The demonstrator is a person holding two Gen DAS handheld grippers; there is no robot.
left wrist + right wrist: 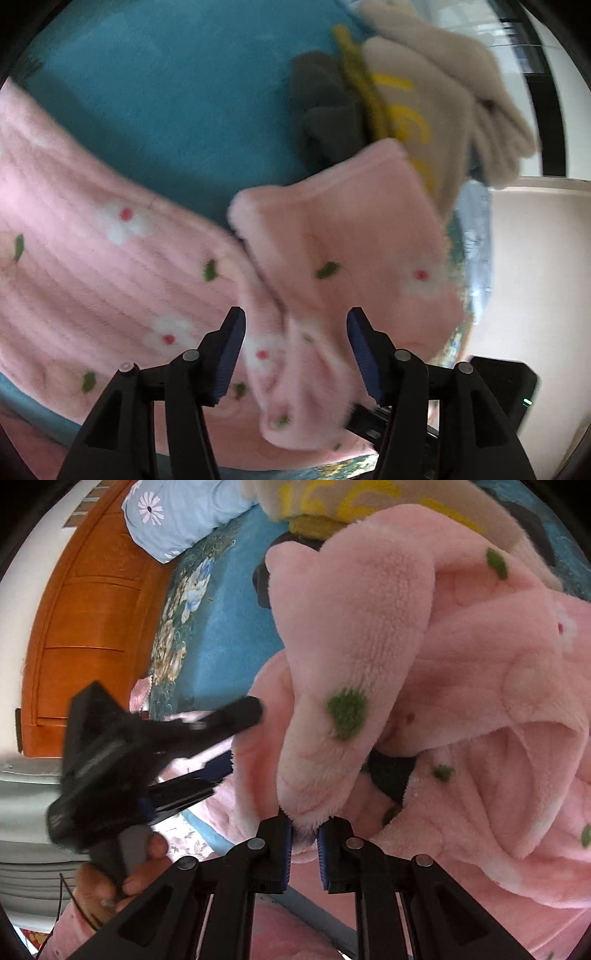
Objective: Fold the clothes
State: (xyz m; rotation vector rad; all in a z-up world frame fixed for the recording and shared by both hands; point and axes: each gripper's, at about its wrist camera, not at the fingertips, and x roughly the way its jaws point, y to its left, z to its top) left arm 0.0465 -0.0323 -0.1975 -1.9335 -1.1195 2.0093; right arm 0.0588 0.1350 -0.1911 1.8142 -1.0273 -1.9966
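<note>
A pink fleece garment [122,266], patterned with white flowers and green leaves, is seen spread over a teal bed cover [166,92] in the left wrist view. Its sleeve or flap [343,240] is raised in front of the left claw [295,354], whose blue-padded fingers [231,354] stand wide apart with nothing clamped between them; the fleece lies beyond and below them. Behind the flap, a beige fleece garment with yellow lettering [424,110] and a dark grey cloth [325,114] are piled together on the bed cover.

Only in the right wrist view is the grip shown: the right claw [304,834] is closed down on a bunched edge of the pink garment [369,646], a fold of fleece being pinched between its narrow-set pads [286,849]. The left claw [207,738] is seen here from the side as a blurred black shape, held in a bare hand [125,878] at the lower left. A light blue pillow with a daisy print [177,513], an orange wooden headboard [92,620] and a floral border of the bed cover [181,620] appear in this view alone.

Much is smeared by motion in both views (the left claw especially). A dark patch [391,775] shows beneath the pink folds, and what it is cannot be told. The beige garment [351,502] is cut off by the top edge of the right view, so its lettering cannot be read
</note>
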